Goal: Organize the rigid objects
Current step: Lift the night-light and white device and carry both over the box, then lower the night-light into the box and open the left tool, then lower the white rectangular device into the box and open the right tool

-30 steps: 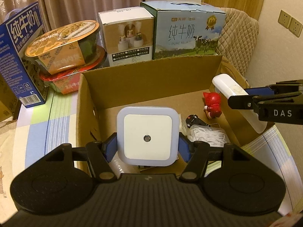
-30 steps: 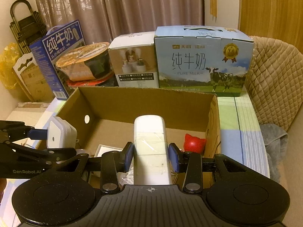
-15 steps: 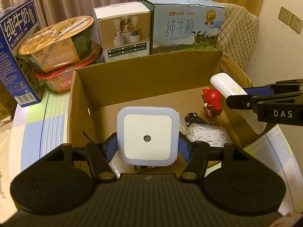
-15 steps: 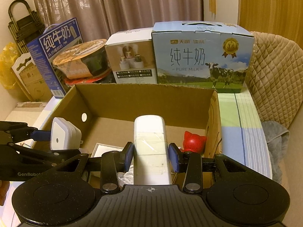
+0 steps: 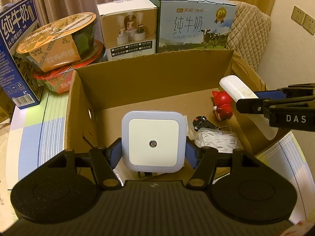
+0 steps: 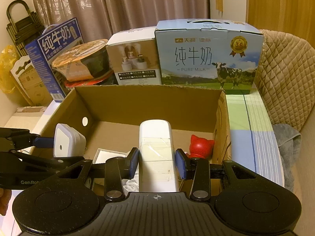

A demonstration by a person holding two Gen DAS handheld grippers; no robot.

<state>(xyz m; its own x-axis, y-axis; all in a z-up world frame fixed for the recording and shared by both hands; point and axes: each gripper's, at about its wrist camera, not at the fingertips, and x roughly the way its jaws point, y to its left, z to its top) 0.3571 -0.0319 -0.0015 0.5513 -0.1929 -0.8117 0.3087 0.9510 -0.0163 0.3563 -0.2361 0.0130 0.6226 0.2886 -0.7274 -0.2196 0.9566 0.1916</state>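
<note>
Leftmost, the left gripper (image 5: 153, 149) is clenched on a square white night light (image 5: 153, 139), blue pads pressing its left and right edges. Its flat face with the small dark sensor looks back up at the camera, its plug side pointing down into the box (image 5: 157, 78); being square, it has no long axis to speak of. It hangs over the near left part of the box floor. Ahead of the fingertips the brown floor lies bare up to the far wall — the widest free patch — while the left wall, with its round hole, stands close beside the left finger.

Right of the right finger, low in the box, lie a bundle of white cord (image 5: 216, 139) and a small dark toy car (image 5: 202, 123), with a red figurine (image 5: 222, 106) farther on near the right wall.

Next, the right gripper (image 6: 156, 162) grasps a white remote (image 6: 156, 153) at mid-length, pads on its long sides. Its long axis runs straight forward along the fingers and tilts downward, rounded end leading toward the far wall. It sits above the box's right half, with the figurine just beyond the right fingertip and the right wall a little past that. Bare floor shows ahead of the remote's tip; a flat white item (image 6: 110, 155) lies below, left of the left finger.

Behind the far wall stand bowls, a white carton and a milk carton (image 6: 206, 57).
</note>
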